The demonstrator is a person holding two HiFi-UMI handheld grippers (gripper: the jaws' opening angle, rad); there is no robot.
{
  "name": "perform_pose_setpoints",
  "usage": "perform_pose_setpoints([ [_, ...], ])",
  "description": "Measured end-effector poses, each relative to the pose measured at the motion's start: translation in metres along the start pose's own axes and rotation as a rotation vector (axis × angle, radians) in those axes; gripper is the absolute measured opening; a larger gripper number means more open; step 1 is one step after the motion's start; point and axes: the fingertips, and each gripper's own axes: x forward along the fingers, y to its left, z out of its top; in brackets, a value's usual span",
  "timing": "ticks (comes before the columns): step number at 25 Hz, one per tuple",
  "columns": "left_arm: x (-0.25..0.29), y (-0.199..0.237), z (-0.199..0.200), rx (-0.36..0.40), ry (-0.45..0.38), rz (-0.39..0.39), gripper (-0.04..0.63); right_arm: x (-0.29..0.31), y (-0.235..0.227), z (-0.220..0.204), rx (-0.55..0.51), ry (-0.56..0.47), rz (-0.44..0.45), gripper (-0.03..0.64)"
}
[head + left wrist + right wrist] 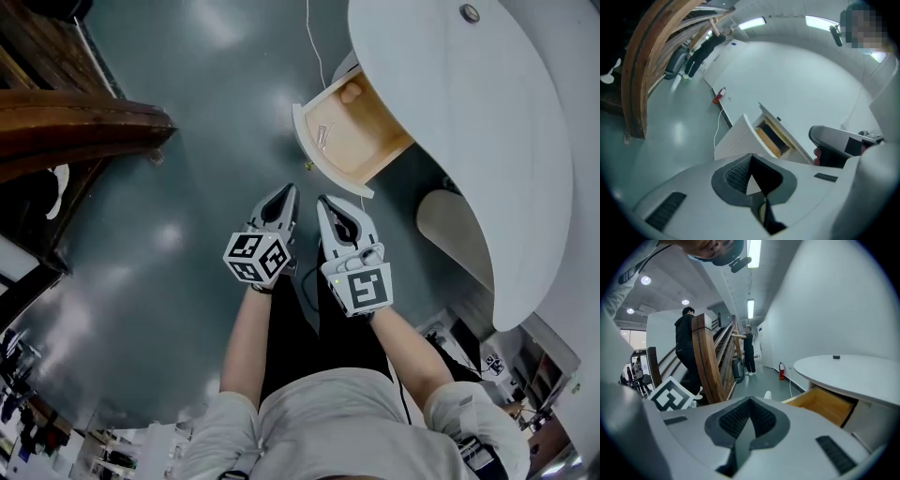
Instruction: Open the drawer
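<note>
Grey, glossy floor [187,187] fills most of the head view, with a white, round-edged desk [487,122] at upper right. I see the drawer [367,141] standing pulled out from under the desktop. It is a pale wooden box behind a white, curved front panel. Something small and pale [323,134] lies on its bottom near the front; I cannot tell what it is. A small round dark cap [470,13] sits on the desktop.

A white cable [314,47] runs along the floor past the drawer. A dark wooden stair rail [75,122] rises at the left, well apart from the desk. In the right gripper view a red fire extinguisher [781,371] stands by the far wall.

Left gripper [287,192]: ribbed pads together at the tips, nothing held. Right gripper [324,201]: tips likewise together, nothing held. Both point toward the drawer front without touching it, with open floor between.
</note>
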Motion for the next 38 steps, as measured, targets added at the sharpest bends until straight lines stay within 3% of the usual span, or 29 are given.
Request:
perform_pose_setpoints([
  [6,-0.036,-0.050,0.043,0.117,-0.048,0.039,0.005,-0.022,-0.004,0.029,0.000,0.010,-0.018,0.011],
  [12,-0.088,-0.105,0.094,0.258,-0.101,0.093,0.005,-0.053,-0.003,0.093,-0.030,-0.070,-0.023,0.011],
  [20,-0.143,-0.196,0.165,0.553,-0.238,0.154,0.005,-0.106,-0.002,0.171,-0.078,-0.146,-0.036,0.011],
  [28,-0.163,-0.244,0.206,0.583,-0.280,0.125,0.005,-0.130,0.012,0.235,-0.167,-0.212,-0.038,0.011],
  [34,-0.189,-0.273,0.237,0.615,-0.381,0.165,0.005,-0.150,0.009,0.275,-0.198,-0.303,-0.071,0.011],
  [38,-0.186,-0.289,0.237,0.643,-0.375,0.107,0.005,-0.155,0.008,0.285,-0.207,-0.319,-0.082,0.011],
])
